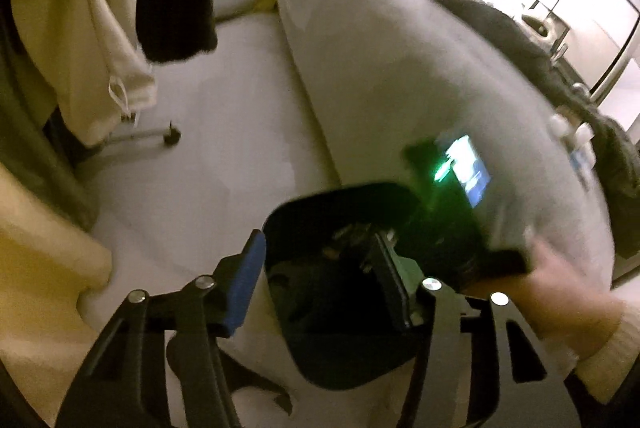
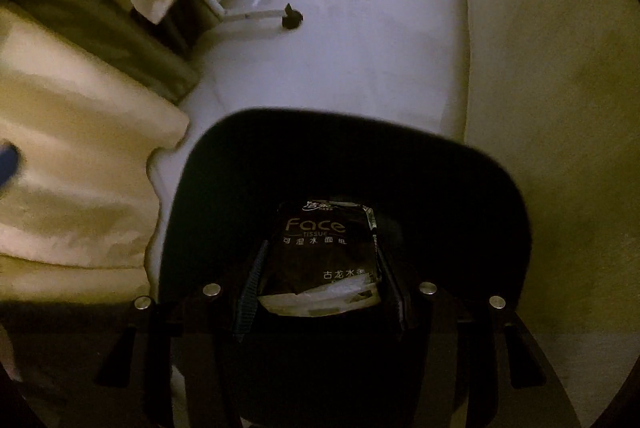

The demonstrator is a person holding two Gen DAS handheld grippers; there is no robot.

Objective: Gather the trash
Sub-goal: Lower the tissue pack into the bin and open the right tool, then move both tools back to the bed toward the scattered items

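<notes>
A black trash bin (image 2: 360, 156) stands on the pale floor beside the bed; it also shows in the left wrist view (image 1: 320, 328). My right gripper (image 2: 320, 268) is shut on a black "Face" tissue pack (image 2: 320, 248) and holds it over the bin's dark opening. In the left wrist view my right gripper's body with its lit screen (image 1: 468, 168) hangs over the bin. My left gripper (image 1: 320, 268) is open, its blue pad (image 1: 246, 280) left of the bin and its other finger over the bin's mouth.
A grey bed (image 1: 420, 68) fills the right side, with dark clothes on it. A rolling rack leg with a castor (image 2: 292, 18) and hanging pale and black garments (image 1: 80, 28) are at the left. A cream cushion (image 2: 72, 156) lies at the near left.
</notes>
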